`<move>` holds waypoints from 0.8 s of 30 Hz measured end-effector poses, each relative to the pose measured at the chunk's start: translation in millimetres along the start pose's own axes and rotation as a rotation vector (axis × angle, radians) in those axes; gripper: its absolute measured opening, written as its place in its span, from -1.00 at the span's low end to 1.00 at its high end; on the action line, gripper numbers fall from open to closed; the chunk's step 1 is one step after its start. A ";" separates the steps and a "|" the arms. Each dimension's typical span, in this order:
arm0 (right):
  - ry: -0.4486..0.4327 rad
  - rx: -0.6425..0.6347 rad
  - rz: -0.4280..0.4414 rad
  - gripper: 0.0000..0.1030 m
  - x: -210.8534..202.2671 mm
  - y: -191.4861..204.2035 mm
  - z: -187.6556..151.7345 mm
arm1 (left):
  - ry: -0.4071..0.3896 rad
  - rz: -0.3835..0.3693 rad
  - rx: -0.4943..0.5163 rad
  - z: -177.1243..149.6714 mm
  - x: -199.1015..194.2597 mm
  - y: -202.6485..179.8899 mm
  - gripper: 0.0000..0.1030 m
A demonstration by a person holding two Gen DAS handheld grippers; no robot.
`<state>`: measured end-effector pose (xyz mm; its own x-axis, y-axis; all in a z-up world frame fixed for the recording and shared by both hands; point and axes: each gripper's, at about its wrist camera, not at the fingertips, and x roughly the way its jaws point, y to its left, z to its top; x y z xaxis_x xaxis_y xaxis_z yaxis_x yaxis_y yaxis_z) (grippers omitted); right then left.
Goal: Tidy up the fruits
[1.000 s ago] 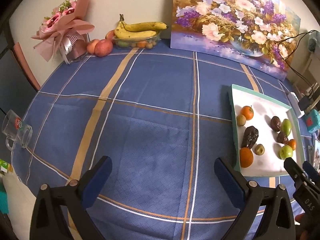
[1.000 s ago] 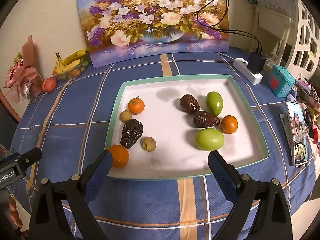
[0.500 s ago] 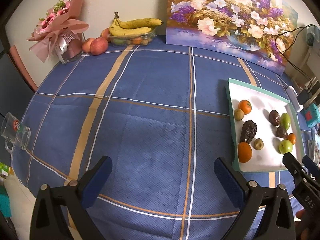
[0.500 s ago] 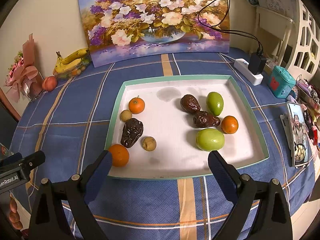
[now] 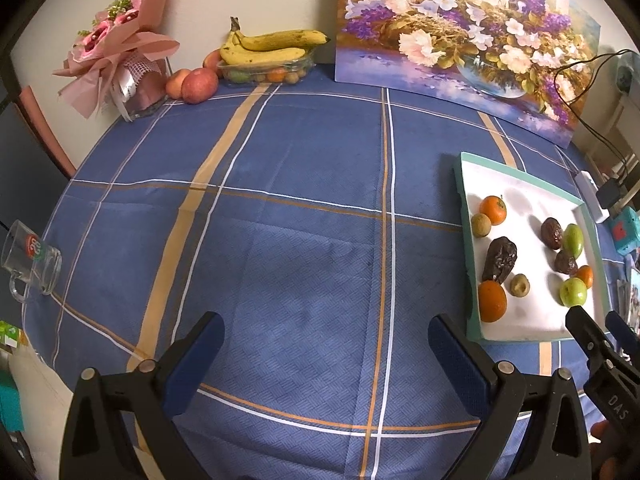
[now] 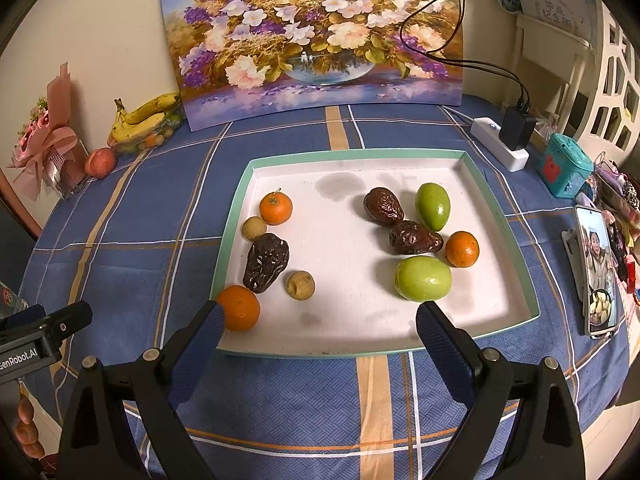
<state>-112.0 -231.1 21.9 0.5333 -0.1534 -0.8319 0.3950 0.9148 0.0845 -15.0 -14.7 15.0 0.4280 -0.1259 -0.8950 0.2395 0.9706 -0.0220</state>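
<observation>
A white tray with a teal rim lies on the blue checked tablecloth. In it are three oranges, two green fruits, three dark wrinkled dates and two small tan longans. My right gripper is open and empty above the tray's near edge. My left gripper is open and empty over bare cloth, left of the tray.
Bananas on a clear fruit box and apples stand at the back by a pink bouquet. A flower painting leans on the wall. A glass mug, a power strip and a phone sit at the edges.
The left gripper has drawn back and risen a little, so the table shows smaller. The right gripper has barely moved. Both stay open.
</observation>
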 end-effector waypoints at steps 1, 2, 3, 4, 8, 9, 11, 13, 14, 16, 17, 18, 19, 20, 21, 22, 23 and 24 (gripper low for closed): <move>0.000 -0.001 0.000 0.87 0.0 0.3 -0.6 | 0.001 0.000 0.001 -0.2 0.2 -0.1 1.00; 0.001 -0.002 0.000 0.87 0.1 0.6 -0.7 | 0.001 0.000 0.002 0.0 0.2 -0.1 1.00; 0.001 -0.003 -0.001 0.87 0.3 0.8 -0.9 | 0.001 -0.001 0.001 -0.1 0.2 0.0 1.00; 0.002 -0.003 -0.001 0.87 0.4 1.0 -1.0 | 0.001 -0.001 0.001 0.0 0.3 0.1 1.00; 0.006 -0.006 -0.002 0.87 0.9 1.4 -1.0 | 0.004 -0.002 -0.002 -0.5 0.7 0.1 1.00; 0.007 -0.008 -0.003 0.87 1.1 1.3 -0.9 | 0.005 -0.003 -0.002 -0.3 0.7 0.6 1.00; 0.008 -0.010 -0.003 0.87 1.3 1.8 -1.0 | 0.005 -0.003 -0.002 -0.2 0.8 0.7 1.00; 0.009 -0.012 -0.003 0.87 1.4 1.5 -0.6 | 0.006 -0.003 -0.002 -0.1 0.9 0.9 1.00; 0.010 -0.013 -0.003 0.87 1.5 1.6 -0.6 | 0.007 -0.003 -0.003 -0.1 0.9 1.0 1.00; 0.010 -0.012 -0.003 0.87 1.5 1.8 -0.6 | 0.009 -0.002 -0.005 -0.3 1.4 1.1 1.00; 0.010 -0.012 -0.003 0.87 1.5 1.9 -0.7 | 0.010 -0.002 -0.006 -0.5 1.7 0.9 1.00; 0.011 -0.012 -0.004 0.87 1.5 2.1 -0.7 | 0.010 -0.002 -0.007 -0.6 1.9 0.9 1.00; 0.010 -0.012 -0.004 0.87 1.5 2.0 -0.7 | 0.010 -0.002 -0.007 -0.7 1.9 1.0 1.00; 0.010 -0.013 -0.004 0.87 1.4 2.1 -0.8 | 0.010 -0.002 -0.006 -0.5 2.0 1.2 1.00; 0.010 -0.012 -0.003 0.87 1.6 2.0 -0.8 | 0.010 -0.002 -0.006 -0.7 2.0 1.2 1.00; 0.010 -0.012 -0.004 0.87 1.6 2.0 -0.8 | 0.010 -0.002 -0.005 -0.6 2.0 1.2 1.00; 0.010 -0.012 -0.004 0.87 1.6 2.1 -1.0 | 0.010 -0.002 -0.005 -0.6 2.1 1.3 1.00; 0.010 -0.012 -0.004 0.87 1.6 2.1 -0.9 | 0.010 -0.002 -0.006 -0.7 2.1 1.2 1.00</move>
<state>-111.0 -229.1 20.2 0.5243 -0.1532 -0.8377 0.3882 0.9185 0.0750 -14.5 -13.7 12.8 0.4187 -0.1257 -0.8994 0.2351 0.9716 -0.0263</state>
